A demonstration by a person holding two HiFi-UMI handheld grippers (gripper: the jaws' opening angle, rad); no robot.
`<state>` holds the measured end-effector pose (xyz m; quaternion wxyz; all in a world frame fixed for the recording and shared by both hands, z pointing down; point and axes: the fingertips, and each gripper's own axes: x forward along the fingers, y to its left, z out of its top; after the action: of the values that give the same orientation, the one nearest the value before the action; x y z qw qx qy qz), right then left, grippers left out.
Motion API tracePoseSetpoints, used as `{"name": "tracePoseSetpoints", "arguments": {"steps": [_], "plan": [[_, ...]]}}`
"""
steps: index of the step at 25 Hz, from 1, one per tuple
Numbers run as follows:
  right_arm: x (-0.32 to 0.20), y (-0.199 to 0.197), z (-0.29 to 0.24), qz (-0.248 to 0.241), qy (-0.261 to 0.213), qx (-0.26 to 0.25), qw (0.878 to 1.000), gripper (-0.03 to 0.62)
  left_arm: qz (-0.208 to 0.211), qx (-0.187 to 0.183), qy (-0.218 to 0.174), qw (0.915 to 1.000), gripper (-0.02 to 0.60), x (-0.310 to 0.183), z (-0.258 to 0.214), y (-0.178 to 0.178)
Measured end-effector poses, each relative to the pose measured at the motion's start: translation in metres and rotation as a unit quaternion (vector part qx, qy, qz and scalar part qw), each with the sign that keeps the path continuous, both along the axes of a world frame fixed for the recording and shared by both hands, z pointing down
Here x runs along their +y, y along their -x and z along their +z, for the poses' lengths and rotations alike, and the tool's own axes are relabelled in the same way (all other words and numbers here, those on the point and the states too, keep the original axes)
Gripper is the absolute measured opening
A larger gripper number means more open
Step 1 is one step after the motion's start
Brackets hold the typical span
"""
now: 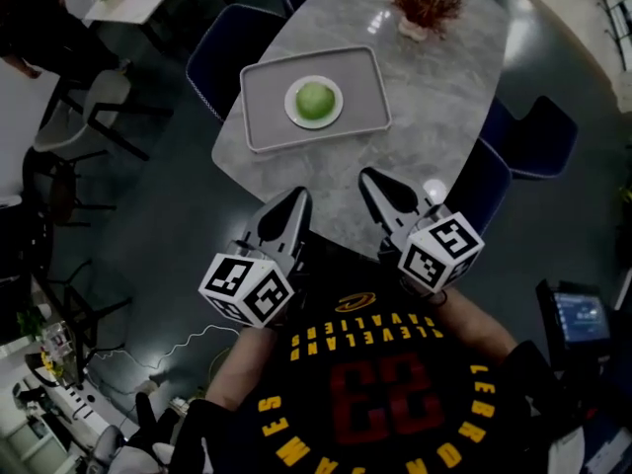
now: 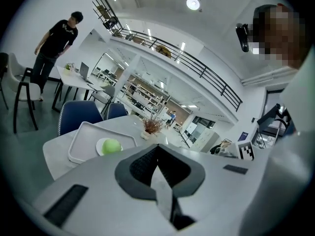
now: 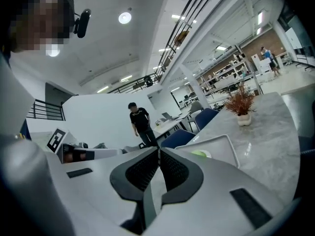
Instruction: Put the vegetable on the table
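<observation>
Jaws of left tool [image 2: 158, 147] together, empty, green vegetable [image 2: 112, 145] on white plate [image 2: 100, 147], inside tray [image 2: 82, 140], on table [image 2: 53, 154]

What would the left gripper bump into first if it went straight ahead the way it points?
Probably the marble table, close by the tray that holds the green cabbage. The left gripper is shut and empty; depth is hard to judge.

Grey marbled bench [image 1: 444, 97], rounded corners, carries a pale rectangular tray [image 1: 360, 82] toward its left edge and a small potted plant [image 1: 425, 3], reddish, at the far side, well apart.
</observation>
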<state>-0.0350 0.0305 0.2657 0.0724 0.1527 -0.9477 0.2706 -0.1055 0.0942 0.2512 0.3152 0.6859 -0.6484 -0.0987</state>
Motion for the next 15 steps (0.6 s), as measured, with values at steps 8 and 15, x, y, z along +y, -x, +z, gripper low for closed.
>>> {"name": "tracePoseSetpoints", "arguments": {"steps": [8, 15], "plan": [[-0.067, 0.022, 0.028, 0.059, 0.008, 0.052, 0.997, 0.072, 0.035, -0.025, 0.062, 0.9971, 0.075, -0.075, 0.044, 0.05], [-0.104, 0.039, 0.071, 0.089, 0.034, 0.109, 0.989, 0.072, 0.053, 0.01, 0.117, 0.9917, 0.075, -0.111, 0.087, 0.089]]}}
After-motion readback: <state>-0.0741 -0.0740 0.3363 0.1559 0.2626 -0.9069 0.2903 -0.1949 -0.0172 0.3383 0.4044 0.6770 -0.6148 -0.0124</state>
